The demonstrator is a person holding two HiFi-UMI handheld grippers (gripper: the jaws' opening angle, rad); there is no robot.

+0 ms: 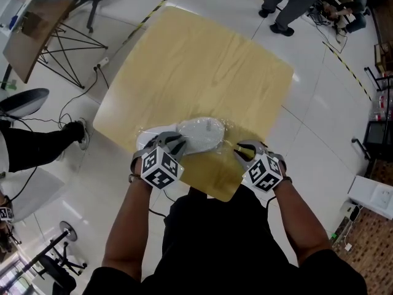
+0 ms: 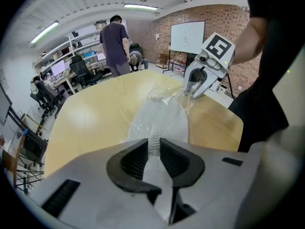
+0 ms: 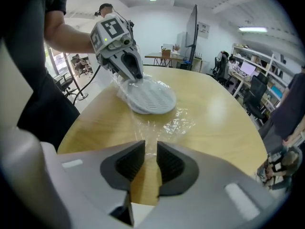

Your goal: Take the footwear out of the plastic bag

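Observation:
White footwear (image 1: pixel 199 134) lies sole-up inside a clear plastic bag (image 1: pixel 228 141) near the front edge of the wooden table (image 1: pixel 196 60). My left gripper (image 1: pixel 172 142) is shut on the left end of the footwear through the film; the ribbed sole (image 2: pixel 159 120) runs away from its jaws. My right gripper (image 1: pixel 245 151) stands at the bag's loose right end. Its jaws are a little apart, with crinkled film (image 3: pixel 176 123) reaching between them and the footwear (image 3: pixel 147 99) farther off. Each gripper shows in the other's view: the left gripper (image 3: pixel 135 78) and the right gripper (image 2: pixel 195 92).
Both grippers work close to the table's front corner (image 1: pixel 224 195). People stand on the floor beyond the table (image 1: pixel 288 5). A folding table and a chair (image 1: pixel 55 29) sit at the far left, with a cable (image 1: pixel 92 85) on the floor.

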